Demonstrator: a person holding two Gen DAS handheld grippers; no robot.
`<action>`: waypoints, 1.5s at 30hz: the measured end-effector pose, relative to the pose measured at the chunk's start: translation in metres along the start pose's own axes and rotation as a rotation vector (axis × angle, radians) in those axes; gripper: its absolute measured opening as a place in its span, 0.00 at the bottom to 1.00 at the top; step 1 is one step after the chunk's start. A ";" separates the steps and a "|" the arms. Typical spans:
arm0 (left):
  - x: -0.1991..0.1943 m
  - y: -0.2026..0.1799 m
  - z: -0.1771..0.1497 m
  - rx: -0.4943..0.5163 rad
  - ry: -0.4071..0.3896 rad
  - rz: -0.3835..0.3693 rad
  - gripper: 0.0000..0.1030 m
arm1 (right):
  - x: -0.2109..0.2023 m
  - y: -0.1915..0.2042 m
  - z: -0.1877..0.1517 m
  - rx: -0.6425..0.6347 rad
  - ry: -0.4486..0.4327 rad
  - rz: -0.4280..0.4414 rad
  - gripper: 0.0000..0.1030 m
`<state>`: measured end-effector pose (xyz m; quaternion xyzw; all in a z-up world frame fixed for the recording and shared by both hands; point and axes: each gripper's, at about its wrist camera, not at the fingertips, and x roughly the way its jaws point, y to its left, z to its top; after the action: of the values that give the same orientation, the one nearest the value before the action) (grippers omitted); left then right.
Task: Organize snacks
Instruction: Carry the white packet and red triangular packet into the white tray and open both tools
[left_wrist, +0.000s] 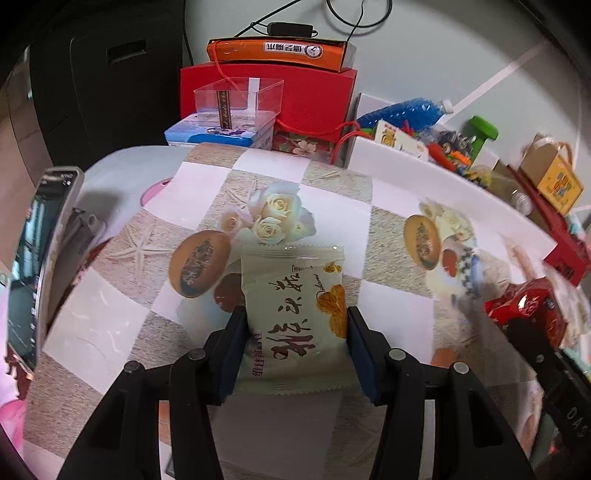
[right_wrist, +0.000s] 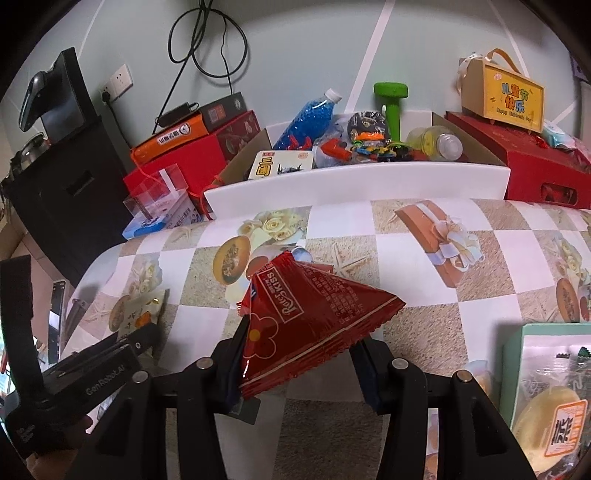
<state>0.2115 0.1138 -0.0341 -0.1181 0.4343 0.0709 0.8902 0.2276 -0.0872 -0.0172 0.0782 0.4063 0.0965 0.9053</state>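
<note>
Grippers holding one snack each above the checkered tablecloth (left_wrist: 110, 325).
Left gripper (left_wrist: 295, 350) is clamping the white pastry packet (left_wrist: 291, 314) between its fingers; right gripper (right_wrist: 299, 365) is gripping the red triangular packet (right_wrist: 306, 325).

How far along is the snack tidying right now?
Nothing looks put away yet. In hand: the left gripper is shut on a cream snack packet, and the right gripper is shut on a red snack packet, both over the checkered tablecloth. Left to do: place both, and a green-edged snack bag waits at the right.
</note>
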 end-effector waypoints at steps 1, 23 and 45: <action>-0.001 0.000 0.000 -0.007 -0.001 -0.014 0.52 | -0.001 0.000 0.000 0.001 -0.004 0.000 0.51; -0.043 -0.019 0.008 0.008 -0.100 -0.105 0.52 | -0.033 -0.004 0.009 0.000 -0.071 0.001 0.51; -0.112 -0.074 -0.017 0.035 -0.067 -0.205 0.52 | -0.127 -0.041 0.000 0.104 -0.069 -0.061 0.51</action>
<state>0.1466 0.0351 0.0555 -0.1441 0.3913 -0.0243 0.9086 0.1500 -0.1572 0.0651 0.1159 0.3816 0.0450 0.9159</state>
